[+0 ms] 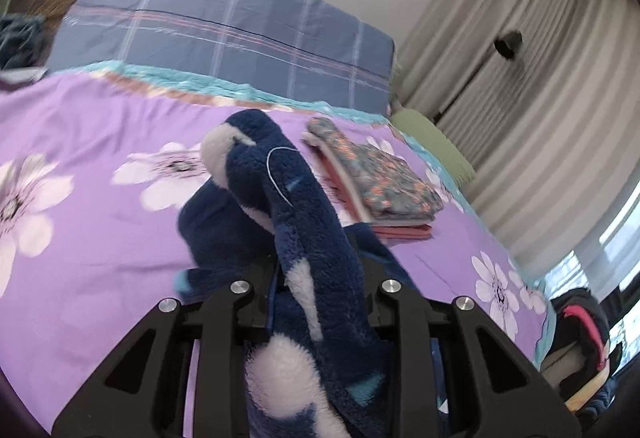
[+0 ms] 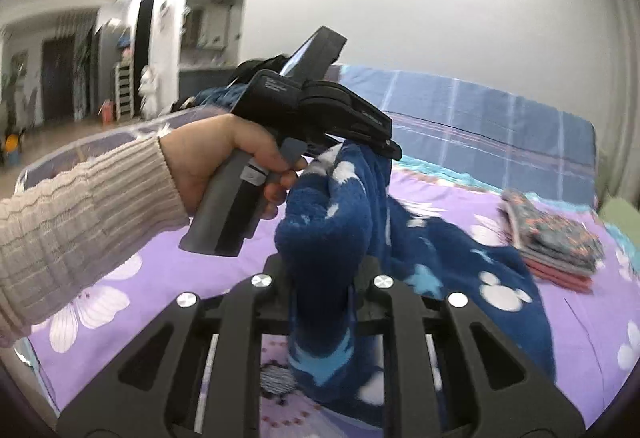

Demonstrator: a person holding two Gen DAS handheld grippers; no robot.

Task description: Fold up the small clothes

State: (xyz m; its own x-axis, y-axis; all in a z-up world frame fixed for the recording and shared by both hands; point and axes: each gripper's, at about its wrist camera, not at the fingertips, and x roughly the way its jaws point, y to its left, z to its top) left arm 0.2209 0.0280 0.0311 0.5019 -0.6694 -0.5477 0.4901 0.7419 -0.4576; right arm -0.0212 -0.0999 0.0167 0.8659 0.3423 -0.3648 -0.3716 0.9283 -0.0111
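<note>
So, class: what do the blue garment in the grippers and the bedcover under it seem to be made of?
Blue garment: likely plush fleece, matte; its surface is fuzzy and thick, with white and light-blue shapes. Both the left gripper and the right gripper are shut on it. Purple bedcover: probably thin woven cotton or polyester, smooth, printed with flowers, lightly creased.

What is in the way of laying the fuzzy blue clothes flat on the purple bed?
Nothing visible. Both grippers, the left gripper and the right gripper, already pinch the blue fleece garment. The folded floral pile sits off to one side on the purple bedspread.
</note>
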